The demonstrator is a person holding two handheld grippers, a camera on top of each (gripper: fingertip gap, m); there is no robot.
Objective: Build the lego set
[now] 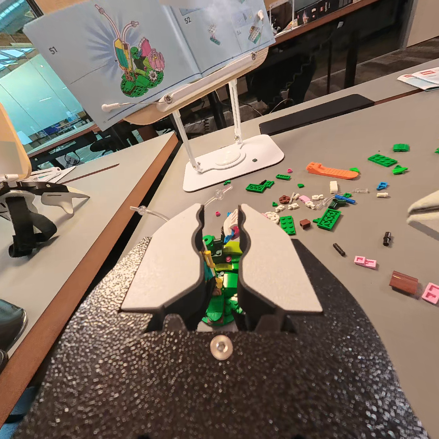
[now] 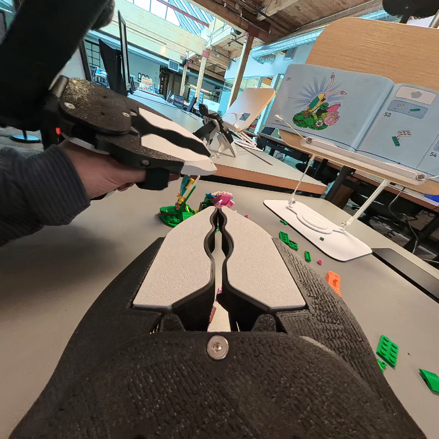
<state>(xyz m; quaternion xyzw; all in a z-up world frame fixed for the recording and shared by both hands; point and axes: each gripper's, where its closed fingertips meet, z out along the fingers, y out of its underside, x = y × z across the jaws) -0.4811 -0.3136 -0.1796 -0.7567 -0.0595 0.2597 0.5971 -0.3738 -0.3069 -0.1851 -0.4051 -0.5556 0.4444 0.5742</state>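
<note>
Model: the half-built lego model (image 2: 177, 212) stands on the grey table (image 2: 99, 237), with a green round base, a slanted yellow and teal part and a pink flower (image 2: 222, 198) at its side.
Left gripper: the left gripper (image 1: 222, 209) hangs over the model, and its jaws stand a little apart. In the left wrist view the model shows in the gap between them, but I cannot tell if the fingers really press on it. In the right wrist view its tips are just above the top of the slanted part.
Right gripper: the right gripper (image 2: 218, 209) is low over the table, its tips near the pink flower. The jaws are almost together at the tips, and I see nothing between them there. Something pink shows deep in the gap, too hidden to name.
Loose pieces: green plates, pink tiles (image 1: 365, 262), brown bricks and small white clips lie spread on the table to the right of the model. An orange brick separator (image 1: 331, 171) lies among them.
Booklet: the instruction booklet (image 1: 147, 54) is open on a white stand (image 1: 234, 164) behind the pieces. One page shows the model, the next page shows small new steps.
Step in hand: I judge that the left gripper is steadying the model, and a new small sub-build is about to begin.
Next move: the right gripper probably must open and take a small piece from the pile. These pieces are flat and thin, so a careful pinch at the edges is needed.
</note>
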